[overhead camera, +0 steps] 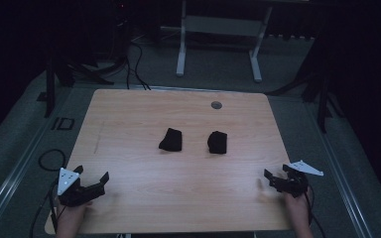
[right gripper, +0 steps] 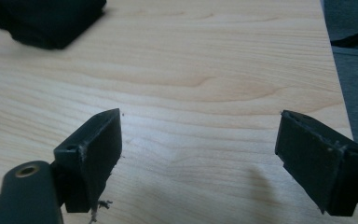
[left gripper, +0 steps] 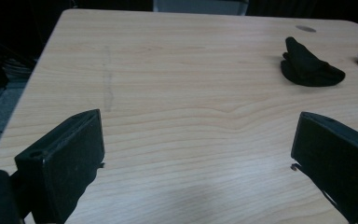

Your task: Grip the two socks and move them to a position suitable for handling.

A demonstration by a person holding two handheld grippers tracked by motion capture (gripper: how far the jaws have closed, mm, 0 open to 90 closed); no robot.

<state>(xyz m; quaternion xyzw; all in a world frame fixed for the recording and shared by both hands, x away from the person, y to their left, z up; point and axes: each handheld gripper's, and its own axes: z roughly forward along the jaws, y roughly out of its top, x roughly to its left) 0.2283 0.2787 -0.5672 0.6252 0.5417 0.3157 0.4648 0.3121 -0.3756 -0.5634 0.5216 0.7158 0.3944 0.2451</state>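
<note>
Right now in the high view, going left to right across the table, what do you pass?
left gripper → left black cloth bundle → right black cloth bundle → right gripper, both grippers open above the table.

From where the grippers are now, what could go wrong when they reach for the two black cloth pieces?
1. Both cloth pieces, the left one and the right one, lie close together mid-table, so the left gripper and right gripper might crowd each other there.
2. The cloth is soft and bunched up; open jaws may pinch only one fold, and the piece could slip out.
3. The lighting is dim and the cloth is dark, so its edges are probably hard to judge.
</note>
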